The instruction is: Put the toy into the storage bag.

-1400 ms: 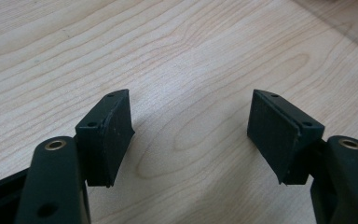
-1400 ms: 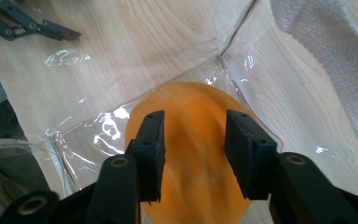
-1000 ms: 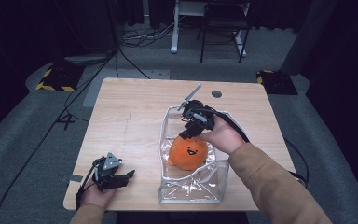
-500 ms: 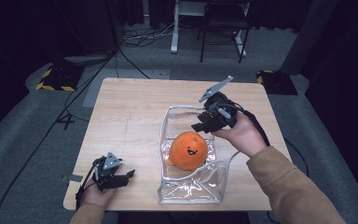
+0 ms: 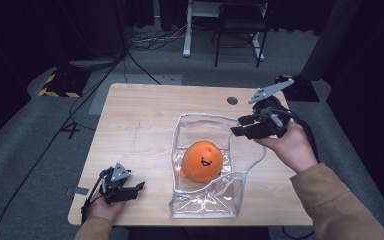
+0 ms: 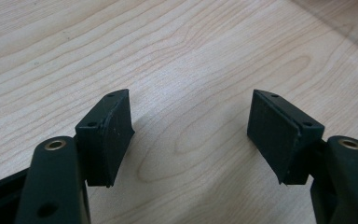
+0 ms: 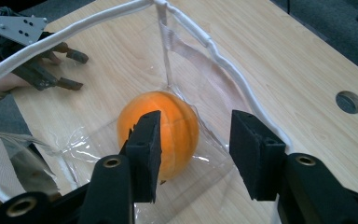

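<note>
Hidden or cut off: the orange plush ball [image 5: 202,160] has its face toward the high view; in the right gripper view its near side sits behind 1 black jaw, and the face is not in sight there
Hard to make out: the clear walls of the plastic bag [image 5: 207,200] read mostly by glare and creases; its white rim [image 7: 98,21] is the plainest part
Ball: inside the bag, resting on its floor near the middle of the table [image 5: 145,125]
Bag: open at the top, standing on the near right part of the table, its near end close to the table's edge
Right gripper [image 5: 240,126]: held above the bag's far right corner, jaws apart with nothing between them, clear of the rim
Left gripper [image 5: 130,189]: low at the near left corner of the table, jaws wide apart over bare wood, holding nothing, well apart from the bag
Around: a round cable hole [image 5: 232,100] in the far right of the tabletop; cables and a yellow-black striped block [image 5: 60,85] on the floor beyond; a chair base [image 5: 237,30] farther back
In the way: the bag's right wall stands between the right gripper and the ball
</note>
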Tool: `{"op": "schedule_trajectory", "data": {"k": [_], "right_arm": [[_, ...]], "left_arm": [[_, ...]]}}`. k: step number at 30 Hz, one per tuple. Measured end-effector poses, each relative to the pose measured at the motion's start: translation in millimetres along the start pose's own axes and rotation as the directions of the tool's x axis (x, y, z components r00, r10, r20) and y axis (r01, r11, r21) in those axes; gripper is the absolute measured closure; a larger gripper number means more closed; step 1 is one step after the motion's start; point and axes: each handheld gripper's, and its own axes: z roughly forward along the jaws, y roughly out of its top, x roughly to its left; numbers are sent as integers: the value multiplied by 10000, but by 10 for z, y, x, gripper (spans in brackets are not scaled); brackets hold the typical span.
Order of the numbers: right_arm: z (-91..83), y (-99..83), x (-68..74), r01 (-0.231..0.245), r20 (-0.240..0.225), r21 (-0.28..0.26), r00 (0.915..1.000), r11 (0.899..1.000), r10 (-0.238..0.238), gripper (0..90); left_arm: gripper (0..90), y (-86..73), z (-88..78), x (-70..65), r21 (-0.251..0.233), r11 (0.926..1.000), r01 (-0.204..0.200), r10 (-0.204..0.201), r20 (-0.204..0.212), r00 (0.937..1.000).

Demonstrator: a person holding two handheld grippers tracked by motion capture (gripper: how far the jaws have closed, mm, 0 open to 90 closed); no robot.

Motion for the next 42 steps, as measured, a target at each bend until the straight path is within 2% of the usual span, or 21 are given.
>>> {"op": "schedule_trajectory", "data": {"k": [9, 14, 24, 33, 42], "right_arm": [[-246, -235, -131, -497, 476, -190, 9976, 9986, 506, 517], [-354, -398, -227, -919, 656, -386, 9934, 9950, 943, 504], [-478, -719, -373, -1403, 1108, -777, 9827, 9871, 1484, 470], [-417, -1086, -529, -2133, 1413, -762, 9647, 9740, 2223, 450], [-310, -1496, -688, -2865, 1780, -682, 9390, 9557, 2942, 444]], "left_arm": [[312, 0, 0, 0, 5, 10000, -1, 1, 3, 10000], [312, 0, -1, 1, 9, 10000, -7, 7, 4, 10000], [311, 16, 12, 9, 30, 10000, 3, -3, -43, 10000], [309, 31, 28, 14, 12, 10000, 27, -27, -57, 10000], [309, 36, 33, 14, 19, 10000, 54, -54, -63, 10000]]}}
